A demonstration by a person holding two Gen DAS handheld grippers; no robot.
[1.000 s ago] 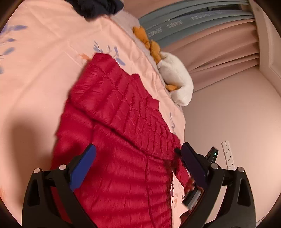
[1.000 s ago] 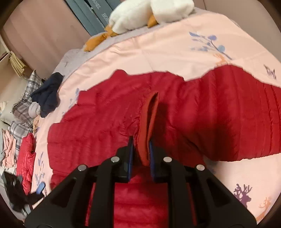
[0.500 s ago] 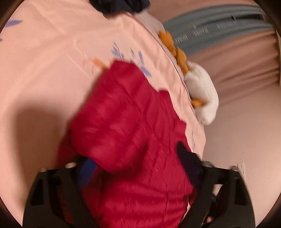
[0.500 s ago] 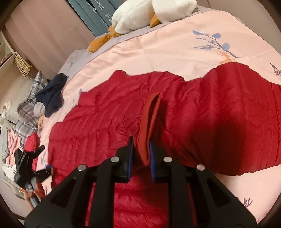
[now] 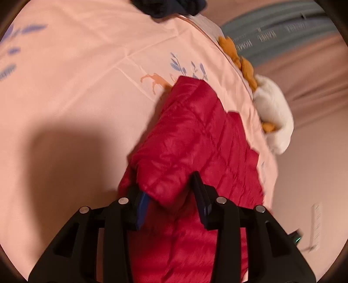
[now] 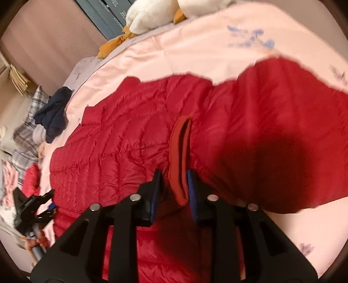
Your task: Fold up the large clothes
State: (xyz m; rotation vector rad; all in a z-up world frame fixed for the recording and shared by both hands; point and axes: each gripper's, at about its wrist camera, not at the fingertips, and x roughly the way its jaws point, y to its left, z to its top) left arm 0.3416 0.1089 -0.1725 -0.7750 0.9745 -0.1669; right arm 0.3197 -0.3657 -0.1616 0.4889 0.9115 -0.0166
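A red quilted down jacket (image 6: 134, 139) lies spread on the pink bed cover (image 6: 195, 50); it also shows in the left wrist view (image 5: 195, 139). My left gripper (image 5: 169, 193) has its jaws partly closed around a puffy fold of the jacket's edge; the fold fills the gap between them. My right gripper (image 6: 173, 187) has its jaws a little apart, and the jacket's ribbed red cuff (image 6: 180, 152) stands between them, touching the right pad. The left gripper also shows at the lower left of the right wrist view (image 6: 30, 209).
A white and orange plush toy (image 5: 271, 122) lies at the bed's head; it also shows in the right wrist view (image 6: 165, 13). A dark navy garment (image 6: 54, 113) and plaid clothes (image 6: 28, 122) sit at the bed's far side. A wall socket (image 5: 315, 224) is on the wall.
My left gripper moved down onto the jacket's edge and its jaws closed in around a fold. My right gripper's jaws opened a little off the cuff they were pinching.
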